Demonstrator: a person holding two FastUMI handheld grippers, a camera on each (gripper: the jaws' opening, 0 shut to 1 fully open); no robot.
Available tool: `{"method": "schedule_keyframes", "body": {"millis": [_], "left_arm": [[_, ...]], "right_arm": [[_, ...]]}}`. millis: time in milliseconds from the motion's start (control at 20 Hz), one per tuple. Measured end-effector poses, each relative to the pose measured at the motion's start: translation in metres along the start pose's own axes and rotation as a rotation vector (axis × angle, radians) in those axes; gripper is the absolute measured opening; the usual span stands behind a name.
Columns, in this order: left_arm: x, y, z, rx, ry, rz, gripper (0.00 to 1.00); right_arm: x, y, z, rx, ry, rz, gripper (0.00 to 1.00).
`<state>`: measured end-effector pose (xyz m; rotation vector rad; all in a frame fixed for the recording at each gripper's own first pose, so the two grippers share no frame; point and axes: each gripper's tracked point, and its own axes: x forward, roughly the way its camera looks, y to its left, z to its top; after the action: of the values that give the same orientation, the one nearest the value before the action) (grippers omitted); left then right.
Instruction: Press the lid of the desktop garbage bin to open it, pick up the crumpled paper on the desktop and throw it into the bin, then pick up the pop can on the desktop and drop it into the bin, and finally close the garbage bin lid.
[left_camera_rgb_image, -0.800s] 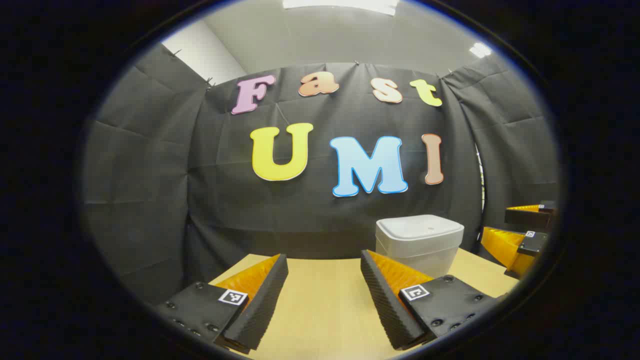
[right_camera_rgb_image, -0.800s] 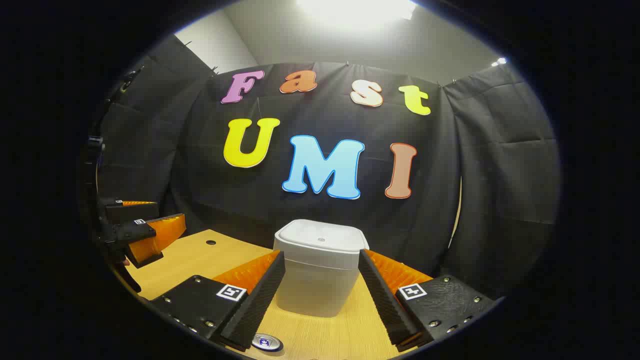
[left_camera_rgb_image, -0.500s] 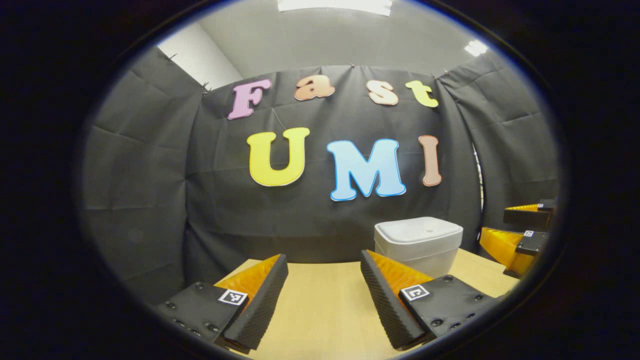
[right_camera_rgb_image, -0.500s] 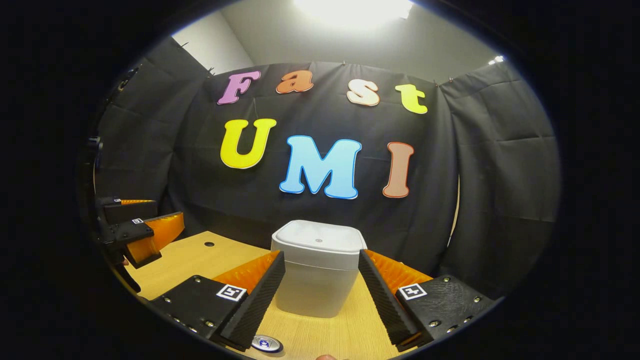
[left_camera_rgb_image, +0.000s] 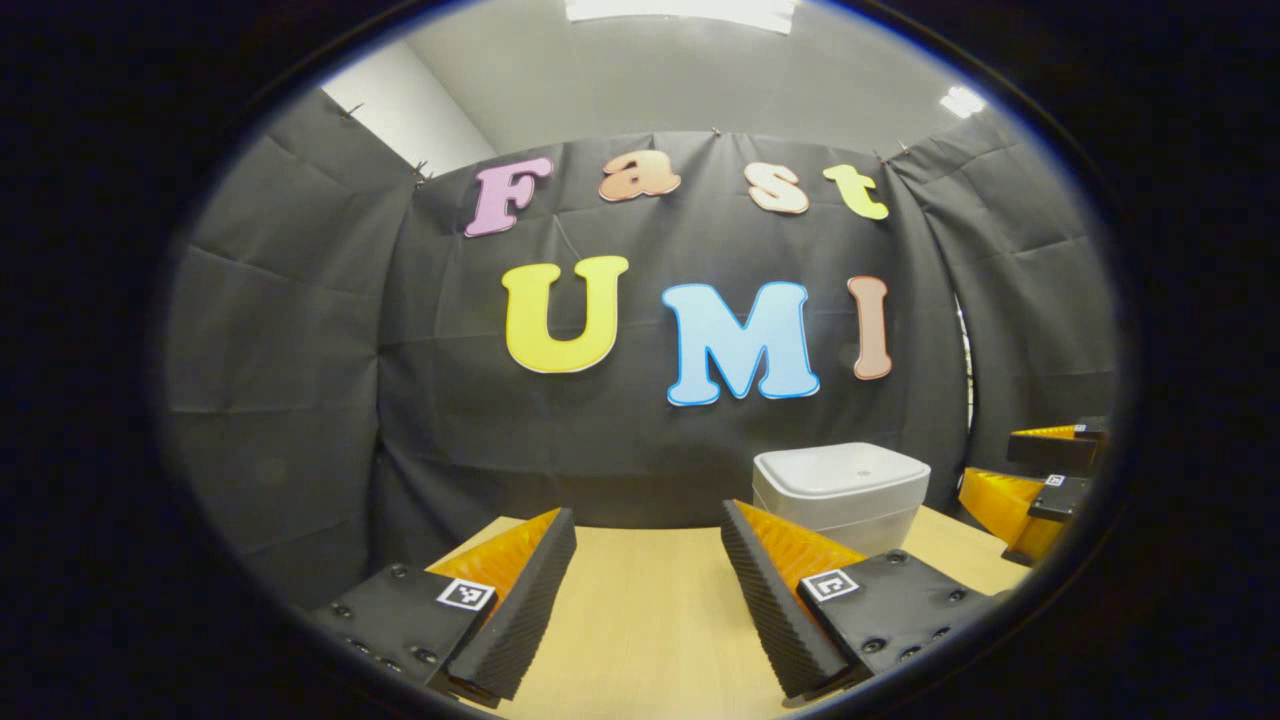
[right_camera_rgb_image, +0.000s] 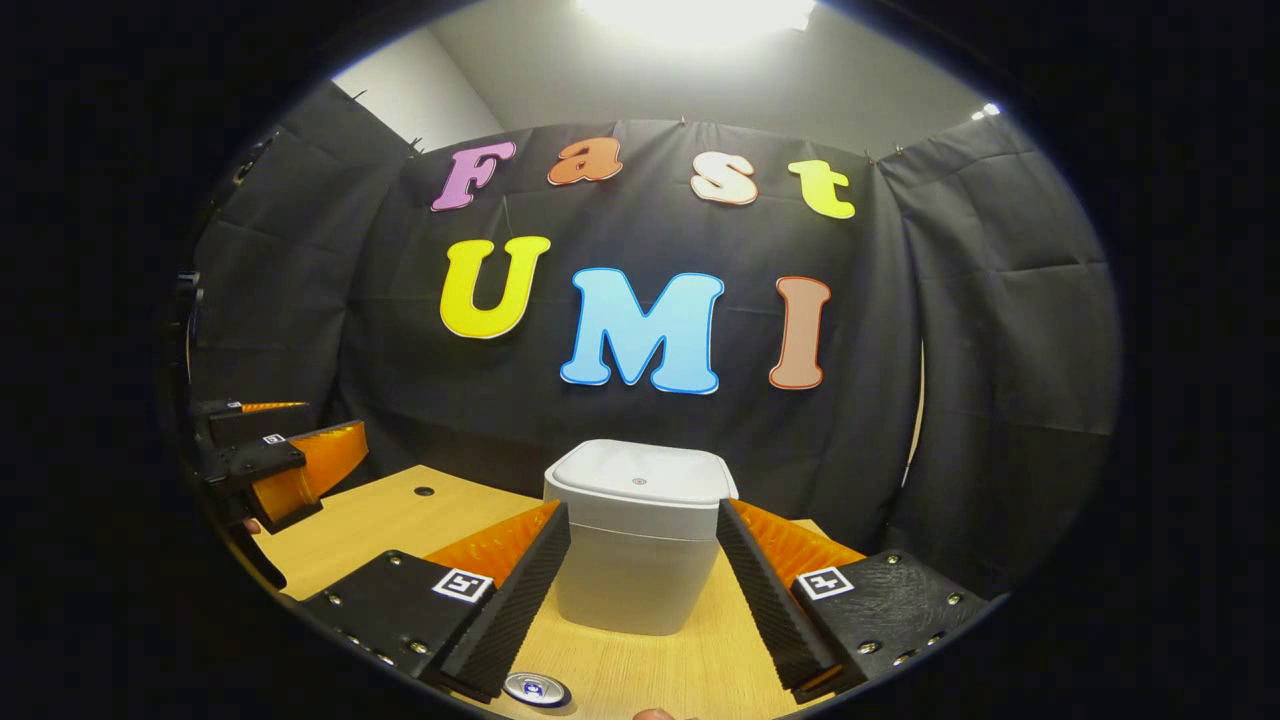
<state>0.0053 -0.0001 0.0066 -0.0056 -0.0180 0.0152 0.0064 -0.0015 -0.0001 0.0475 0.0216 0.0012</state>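
Lid (right_camera_rgb_image: 640, 472) of garbage bin (right_camera_rgb_image: 635, 580) is closed; pop can (right_camera_rgb_image: 536, 688) waits on table (right_camera_rgb_image: 400, 520); right gripper (right_camera_rgb_image: 643, 560) and left gripper (left_camera_rgb_image: 648, 570) gape wide, holding nothing.

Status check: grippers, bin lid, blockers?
Left gripper open, empty. Right gripper open, facing bin. Lid shut, unpressed. Pop can near the right gripper. No visible blockers.

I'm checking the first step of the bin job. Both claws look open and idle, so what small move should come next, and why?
Probably ease the right claw forward and up over the bin's lid, then press down. The lid sits closed, the bin stands straight ahead between its open fingers, and the pop can must wait until it opens.
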Motion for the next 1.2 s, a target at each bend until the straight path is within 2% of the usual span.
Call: {"method": "schedule_keyframes", "body": {"millis": [450,500,550,600,650,700,800,950,1000,1050,1150,1200], "left_arm": [[0.003,0.0,-0.001,0.009,-0.004,0.003,0.95],[0.002,-0.001,-0.002,0.006,0.001,0.0,1.0],[0.003,-0.002,-0.003,0.004,0.005,-0.003,0.96],[0.002,-0.002,-0.004,0.004,0.007,-0.004,1.0],[0.002,-0.002,-0.003,0.005,0.007,-0.003,1.0],[0.003,-0.001,-0.004,0.007,0.006,-0.002,0.95],[0.005,0.001,-0.004,0.01,0.006,0.002,0.96],[0.006,0.002,-0.004,0.012,0.011,0.006,0.95],[0.006,0.002,-0.004,0.014,0.01,0.008,0.96],[0.006,0.003,-0.004,0.015,0.008,0.011,0.96],[0.007,0.004,-0.004,0.015,0.01,0.015,0.96],[0.007,0.003,-0.005,0.013,0.013,0.012,0.96]], "right_arm": [[0.008,0.001,-0.005,-0.016,0.02,-0.008,0.95],[0.009,-0.002,-0.007,-0.01,0.029,-0.013,0.95],[0.011,0.0,-0.007,-0.003,0.036,-0.006,0.95],[0.012,-0.001,-0.01,0.0,0.042,-0.015,0.9],[0.014,-0.004,-0.01,0.004,0.045,-0.022,0.77],[0.017,-0.005,-0.011,0.007,0.048,-0.031,0.65],[0.021,-0.005,-0.013,0.013,0.056,-0.035,0.47],[0.026,0.0,-0.016,0.02,0.075,-0.019,0.47],[0.032,-0.006,-0.016,0.025,0.069,-0.043,0.33],[0.033,-0.005,-0.014,0.034,0.061,-0.034,0.19],[0.036,-0.002,-0.016,0.033,0.068,-0.027,0.18],[0.036,-0.003,-0.017,0.027,0.071,-0.05,0.18]]}}
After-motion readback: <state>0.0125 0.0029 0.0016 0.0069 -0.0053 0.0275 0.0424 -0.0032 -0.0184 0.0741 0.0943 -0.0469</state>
